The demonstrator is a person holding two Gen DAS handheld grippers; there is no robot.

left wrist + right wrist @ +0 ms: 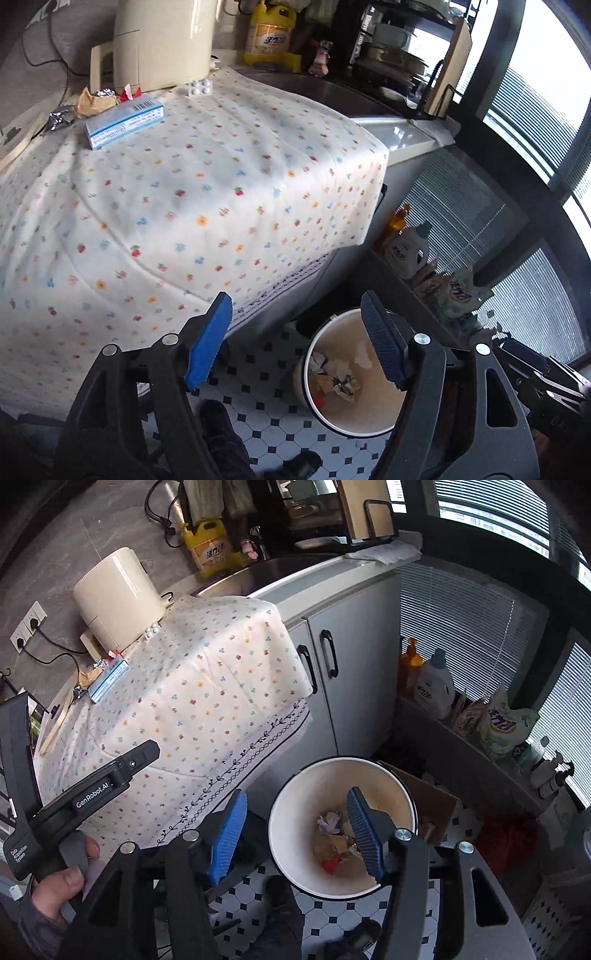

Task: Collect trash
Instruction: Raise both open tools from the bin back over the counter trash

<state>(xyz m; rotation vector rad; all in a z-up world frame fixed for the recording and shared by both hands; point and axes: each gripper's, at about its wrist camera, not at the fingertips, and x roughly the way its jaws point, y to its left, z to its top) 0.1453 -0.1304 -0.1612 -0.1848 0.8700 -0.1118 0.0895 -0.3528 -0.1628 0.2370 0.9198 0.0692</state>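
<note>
Now you are holding both grippers, left [297,339] and right [295,834], spread wide and empty above the bin [291,812], clearing them for more trash.

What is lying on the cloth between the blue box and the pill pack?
Red-and-white wrapper scraps lie between the blue box and pill pack, seen in the left wrist view.

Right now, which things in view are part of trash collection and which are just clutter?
Job:
- bin, scraps already inside
- blue box
- foil wad
- crumpled wrappers
- pill blister

Lying about:
- cream appliance
- yellow detergent jug
- floor bottles
- floral cloth
</note>
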